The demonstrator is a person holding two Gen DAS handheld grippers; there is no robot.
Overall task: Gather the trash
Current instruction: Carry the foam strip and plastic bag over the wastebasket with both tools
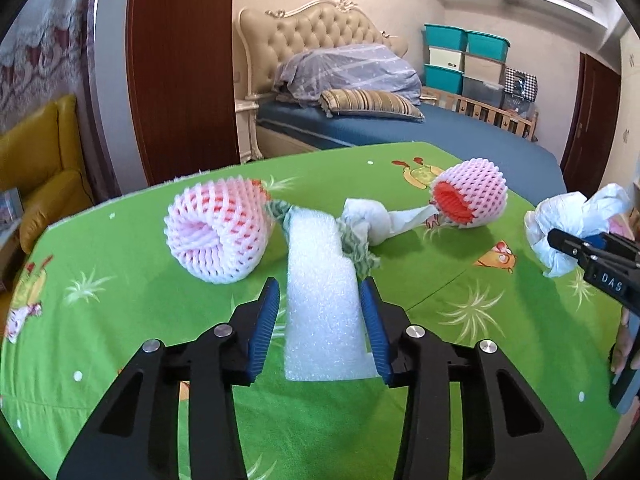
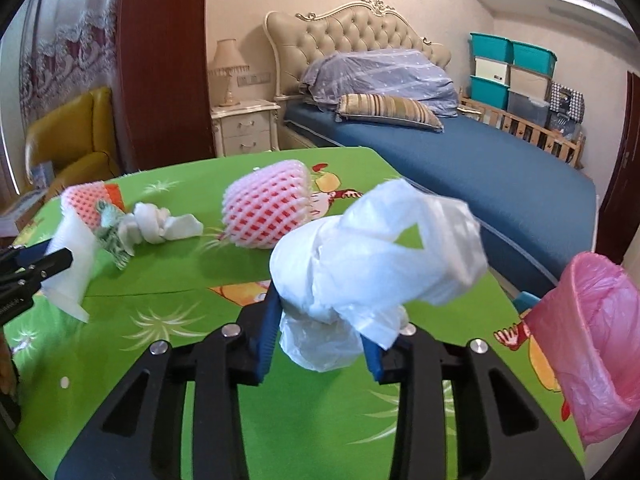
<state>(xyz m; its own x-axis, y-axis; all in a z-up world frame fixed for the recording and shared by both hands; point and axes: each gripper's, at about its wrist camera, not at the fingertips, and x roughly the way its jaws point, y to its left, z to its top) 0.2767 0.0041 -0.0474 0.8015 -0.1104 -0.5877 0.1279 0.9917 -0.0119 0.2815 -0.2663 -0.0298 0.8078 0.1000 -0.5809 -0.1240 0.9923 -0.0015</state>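
Jaws of the left gripper [image 1: 320,308] pinch a white foam sheet [image 1: 320,300], a long strip of soft, pebbly packing foam, its blue ribbed pads pressed against the two long edges so the limp strip stands up off the table [image 1: 500,360] instead of drooping. Jaws of the right gripper [image 2: 320,328] are closed on a crumpled white plastic bag [image 2: 372,256], thin and glossy, gripped low in its bunched folds so most of it balloons above the pads. Both pieces look lifted clear of the green cartoon-printed tablecloth, probably ready to be carried to the bin with the pink liner [image 2: 600,344] at the table's right edge, whose mouth is turned toward the right gripper. Left on the table are two pink foam fruit nets [image 1: 218,230] [image 1: 470,194], springy open-mesh sleeves lying on their sides, and between them a knotted white wad with a scrap of green-patterned paper [image 1: 370,224], all well apart from the bin.
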